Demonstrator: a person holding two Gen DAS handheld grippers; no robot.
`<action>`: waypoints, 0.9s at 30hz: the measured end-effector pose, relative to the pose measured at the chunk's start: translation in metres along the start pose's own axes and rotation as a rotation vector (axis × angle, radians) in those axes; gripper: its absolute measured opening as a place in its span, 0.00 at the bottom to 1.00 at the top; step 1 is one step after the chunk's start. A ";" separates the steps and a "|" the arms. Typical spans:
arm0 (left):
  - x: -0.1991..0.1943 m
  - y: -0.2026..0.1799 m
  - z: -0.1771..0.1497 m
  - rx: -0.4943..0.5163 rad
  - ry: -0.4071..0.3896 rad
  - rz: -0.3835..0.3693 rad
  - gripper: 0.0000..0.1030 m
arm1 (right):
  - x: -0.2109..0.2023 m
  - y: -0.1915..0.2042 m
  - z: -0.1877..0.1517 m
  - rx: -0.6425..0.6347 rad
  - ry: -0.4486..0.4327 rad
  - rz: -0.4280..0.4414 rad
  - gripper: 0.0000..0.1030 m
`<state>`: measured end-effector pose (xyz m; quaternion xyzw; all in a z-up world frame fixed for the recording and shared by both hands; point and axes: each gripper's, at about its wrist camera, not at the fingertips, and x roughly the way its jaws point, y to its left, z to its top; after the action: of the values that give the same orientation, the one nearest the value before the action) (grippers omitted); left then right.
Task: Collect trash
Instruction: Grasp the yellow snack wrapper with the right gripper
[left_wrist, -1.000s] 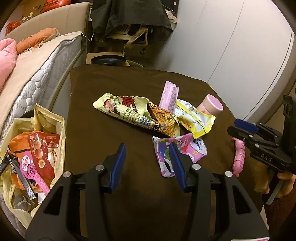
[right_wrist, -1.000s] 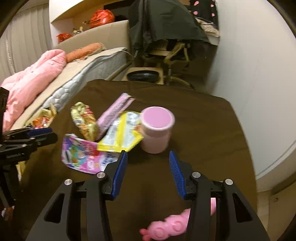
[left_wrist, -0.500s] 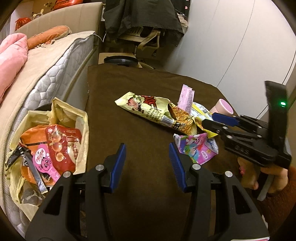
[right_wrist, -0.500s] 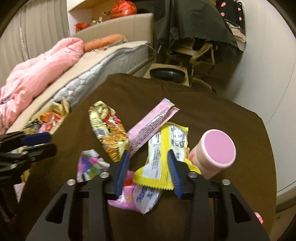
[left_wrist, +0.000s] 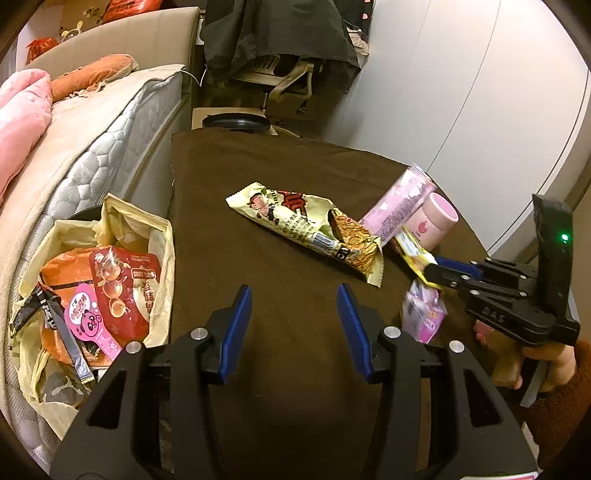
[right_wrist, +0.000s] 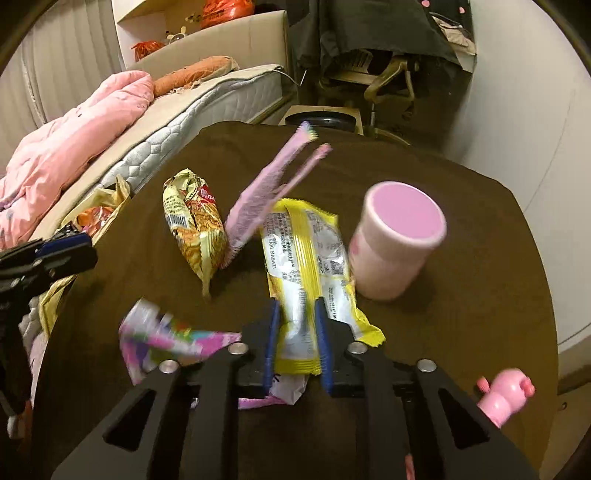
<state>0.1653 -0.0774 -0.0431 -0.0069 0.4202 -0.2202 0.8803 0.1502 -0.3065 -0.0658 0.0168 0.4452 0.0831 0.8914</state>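
Observation:
My right gripper (right_wrist: 295, 314) is shut on the near end of a yellow and white snack wrapper (right_wrist: 306, 254); it also shows at the right of the left wrist view (left_wrist: 436, 269). A long pink wrapper (right_wrist: 266, 188) tilts up over the yellow one. A yellow noodle-snack wrapper (left_wrist: 310, 229) lies mid-table and also shows in the right wrist view (right_wrist: 195, 229). A pink and purple wrapper (right_wrist: 166, 336) lies left of my right gripper. My left gripper (left_wrist: 293, 306) is open and empty over the brown table (left_wrist: 258, 295). A yellow trash bag (left_wrist: 74, 288) with several wrappers sits left of the table.
A pink lidded cup (right_wrist: 399, 240) stands right of the yellow wrapper. A pink toy (right_wrist: 506, 395) lies at the near right table edge. A bed with a pink blanket (right_wrist: 66, 155) is to the left. A chair with dark clothes (left_wrist: 280, 44) stands beyond the table.
My right gripper moved forward and closed on the yellow and white wrapper. The pink wrapper tipped up and the pink and purple wrapper shifted. My left gripper drew back slightly, still open.

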 end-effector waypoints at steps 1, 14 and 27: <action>0.000 -0.001 0.000 0.005 0.000 0.001 0.44 | -0.004 -0.003 -0.002 0.004 -0.004 -0.001 0.14; 0.006 -0.027 0.003 0.059 0.026 -0.082 0.44 | -0.051 -0.027 -0.018 0.038 -0.076 0.010 0.12; 0.027 -0.039 0.005 -0.009 0.066 -0.114 0.44 | -0.045 -0.021 -0.035 -0.017 -0.049 0.051 0.15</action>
<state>0.1690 -0.1238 -0.0515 -0.0278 0.4487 -0.2683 0.8520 0.0987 -0.3365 -0.0536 0.0228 0.4219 0.1091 0.8998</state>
